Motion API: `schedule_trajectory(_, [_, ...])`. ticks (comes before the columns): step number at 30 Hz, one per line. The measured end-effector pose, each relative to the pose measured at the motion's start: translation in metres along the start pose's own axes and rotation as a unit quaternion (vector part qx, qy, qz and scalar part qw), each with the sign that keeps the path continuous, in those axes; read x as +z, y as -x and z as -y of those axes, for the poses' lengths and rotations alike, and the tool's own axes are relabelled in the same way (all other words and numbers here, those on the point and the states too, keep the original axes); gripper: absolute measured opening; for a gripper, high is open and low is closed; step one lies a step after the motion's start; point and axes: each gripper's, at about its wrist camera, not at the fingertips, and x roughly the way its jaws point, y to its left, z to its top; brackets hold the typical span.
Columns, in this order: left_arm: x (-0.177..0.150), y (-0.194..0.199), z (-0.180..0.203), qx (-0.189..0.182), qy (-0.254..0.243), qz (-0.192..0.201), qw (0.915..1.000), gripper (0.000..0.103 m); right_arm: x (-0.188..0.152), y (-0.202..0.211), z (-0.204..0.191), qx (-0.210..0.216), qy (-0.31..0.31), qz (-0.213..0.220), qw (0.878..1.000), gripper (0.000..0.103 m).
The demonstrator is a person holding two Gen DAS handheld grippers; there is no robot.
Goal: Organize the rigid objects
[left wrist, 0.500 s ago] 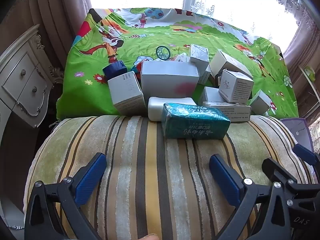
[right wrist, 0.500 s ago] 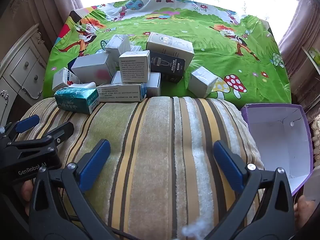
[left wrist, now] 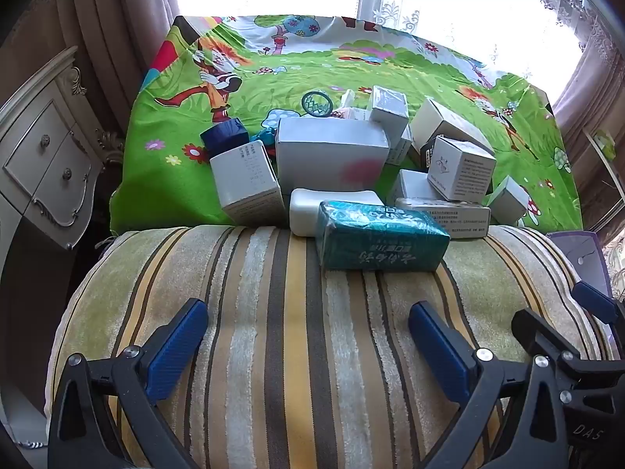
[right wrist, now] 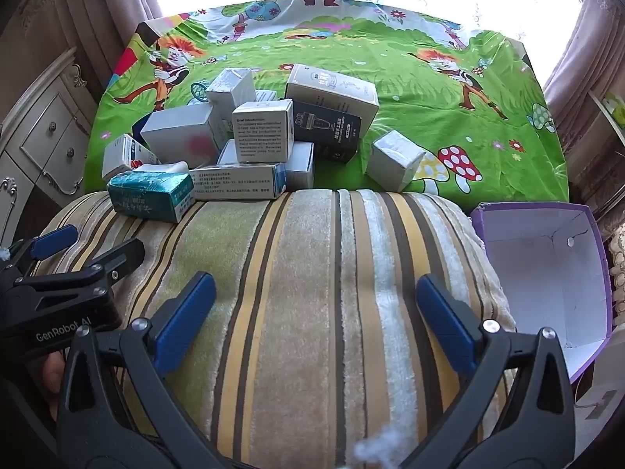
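Above striped cushion [right wrist: 312, 293], both tools (jaws wide), boxes [right wrist: 261, 136] beyond

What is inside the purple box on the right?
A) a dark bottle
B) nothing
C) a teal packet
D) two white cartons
B: the purple box shows only its bare white interior, while the teal packet and the cartons lie in the pile.

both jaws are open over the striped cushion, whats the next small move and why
Probably ease the left gripper forward toward the teal packet. That packet lies nearest, on the striped cushion's far edge, free of the pile of boxes behind it, and both grippers hold nothing. The empty purple box sits to the right, a likely place for it.
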Motion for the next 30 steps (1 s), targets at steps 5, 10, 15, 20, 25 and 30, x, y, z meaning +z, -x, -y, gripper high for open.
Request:
schedule_trajectory(5, [-0.0005,-0.0009,-0.0030,0.000,0.000,0.000,1.0000,0.103,-0.0007,0.0000,-0.0006,0.001,-0.002,0.005,1.000,0.103])
schedule_trajectory(10, [-0.0006,-0.0009,-0.0035,0.000,0.000,0.001,1.0000,0.103,-0.0007,-0.0004,0.0000,0.002,-0.004,0.009,1.000,0.103])
schedule_trajectory(15, [-0.0001,-0.0010,-0.0033,0.000,-0.001,0.000,1.0000,0.103,-0.0021,0.0002,-0.0004,0.002,-0.004,0.013,1.000,0.103])
schedule_trajectory(20, [0.0001,-0.0008,-0.0009,0.002,-0.001,0.000,1.0000,0.103,-0.0020,0.0002,-0.0010,0.001,-0.003,0.014,1.000,0.103])
schedule_trajectory(25, [0.0003,-0.0008,-0.0010,0.002,-0.001,-0.001,1.0000,0.103,-0.0022,0.0001,-0.0010,0.000,-0.002,0.014,1.000,0.103])
schedule_trajectory(30, [0.0003,-0.0008,-0.0008,0.002,-0.001,0.000,1.0000,0.103,-0.0022,-0.0001,-0.0004,0.002,-0.004,0.013,1.000,0.103])
